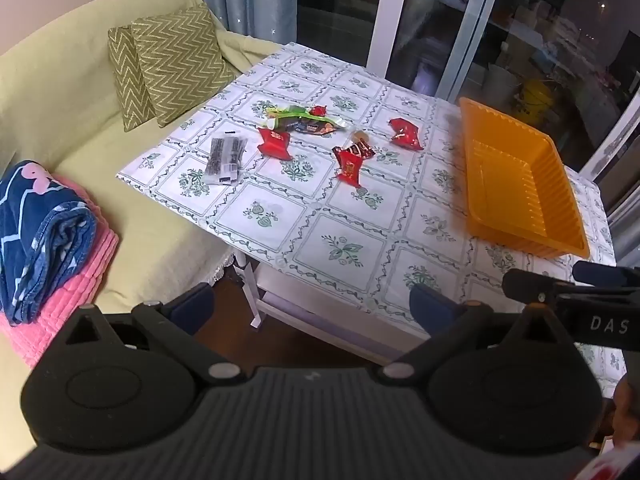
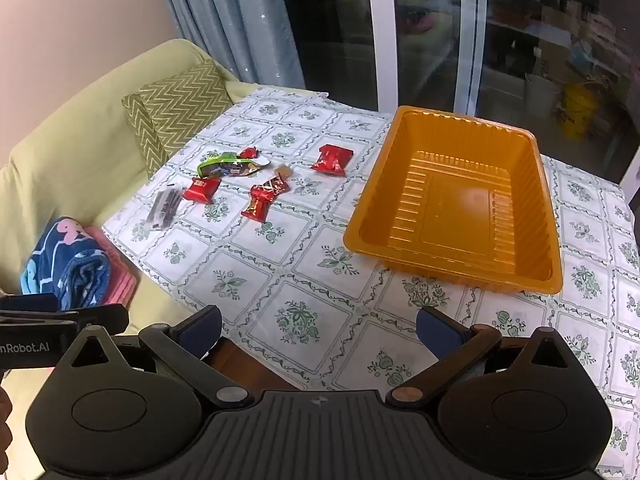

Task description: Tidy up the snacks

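Note:
Several snack packets lie on the flowered tablecloth (image 1: 340, 248) (image 2: 280, 272): three red packets (image 1: 275, 142) (image 1: 350, 162) (image 1: 406, 133) (image 2: 202, 190) (image 2: 262, 198) (image 2: 331, 160), a green-edged pouch (image 1: 304, 120) (image 2: 230, 166) and a dark clear-wrapped pack (image 1: 225, 157) (image 2: 164, 208). An empty orange tray (image 1: 480, 120) (image 2: 400, 128) stands to their right. My left gripper (image 1: 312, 304) hovers open over the near table edge, nothing between its fingers. My right gripper (image 2: 318, 330) is open too, just short of the tray's near side.
A yellow-green sofa (image 1: 60, 92) (image 2: 72, 140) with zigzag cushions (image 1: 176, 68) (image 2: 180, 100) borders the table's left. Folded blue and pink towels (image 1: 44, 220) (image 2: 80, 264) lie on it. Glass doors (image 2: 400, 20) and curtains stand behind the table.

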`<state>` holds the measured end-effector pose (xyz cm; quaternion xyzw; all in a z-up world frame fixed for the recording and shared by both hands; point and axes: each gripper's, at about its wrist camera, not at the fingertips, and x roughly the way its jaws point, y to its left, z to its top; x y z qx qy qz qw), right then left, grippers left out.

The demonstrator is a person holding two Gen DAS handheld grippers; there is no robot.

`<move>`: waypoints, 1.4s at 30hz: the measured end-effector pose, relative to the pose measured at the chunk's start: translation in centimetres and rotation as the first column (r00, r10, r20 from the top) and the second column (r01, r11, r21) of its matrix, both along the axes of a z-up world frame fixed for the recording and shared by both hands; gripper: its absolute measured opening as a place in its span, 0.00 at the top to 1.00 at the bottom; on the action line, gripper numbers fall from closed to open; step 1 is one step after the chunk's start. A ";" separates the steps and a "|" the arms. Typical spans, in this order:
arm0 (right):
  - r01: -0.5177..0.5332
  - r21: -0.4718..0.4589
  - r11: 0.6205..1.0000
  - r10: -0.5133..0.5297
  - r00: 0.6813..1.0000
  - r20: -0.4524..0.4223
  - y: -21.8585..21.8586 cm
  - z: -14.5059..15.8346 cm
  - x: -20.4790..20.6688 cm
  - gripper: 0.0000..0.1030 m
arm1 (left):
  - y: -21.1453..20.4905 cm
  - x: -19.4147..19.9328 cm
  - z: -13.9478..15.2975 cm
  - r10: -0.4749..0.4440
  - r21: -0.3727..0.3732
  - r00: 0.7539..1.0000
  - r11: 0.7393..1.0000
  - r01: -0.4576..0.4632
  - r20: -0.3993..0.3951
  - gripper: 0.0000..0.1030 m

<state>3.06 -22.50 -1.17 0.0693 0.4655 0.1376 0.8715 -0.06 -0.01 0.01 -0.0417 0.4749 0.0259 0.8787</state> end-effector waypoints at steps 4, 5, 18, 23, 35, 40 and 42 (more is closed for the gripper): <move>-0.002 0.006 1.000 0.002 1.000 -0.002 0.0 0.0 0.0 0.00 | 0.1 0.0 0.0 0.001 -0.012 1.000 1.000 -0.001 -0.008 0.00; -0.003 0.006 1.000 0.003 1.000 -0.002 0.0 0.0 0.0 0.00 | 0.1 0.1 0.0 0.000 -0.016 1.000 1.000 -0.001 -0.013 0.00; -0.002 -0.001 1.000 0.002 1.000 0.001 0.2 0.0 -0.1 0.00 | 0.2 -0.2 0.1 0.005 -0.024 1.000 1.000 -0.005 -0.015 0.00; -0.002 -0.001 1.000 0.002 1.000 0.002 0.0 0.0 -0.1 0.00 | 0.2 -0.3 0.1 0.003 -0.027 1.000 1.000 -0.003 -0.014 0.00; 0.004 -0.002 1.000 -0.004 1.000 -0.001 0.1 0.0 0.0 0.00 | 0.0 -0.3 -0.3 0.000 -0.032 1.000 0.999 -0.001 -0.014 0.00; 0.004 -0.001 1.000 -0.004 1.000 -0.001 0.0 0.0 0.0 0.00 | 0.0 -0.3 -0.3 0.002 -0.032 1.000 0.999 -0.002 -0.014 0.00; 0.005 -0.002 1.000 -0.005 1.000 -0.002 0.0 0.1 0.0 0.00 | 0.1 -0.3 -0.3 0.001 -0.032 1.000 0.999 -0.002 -0.015 0.00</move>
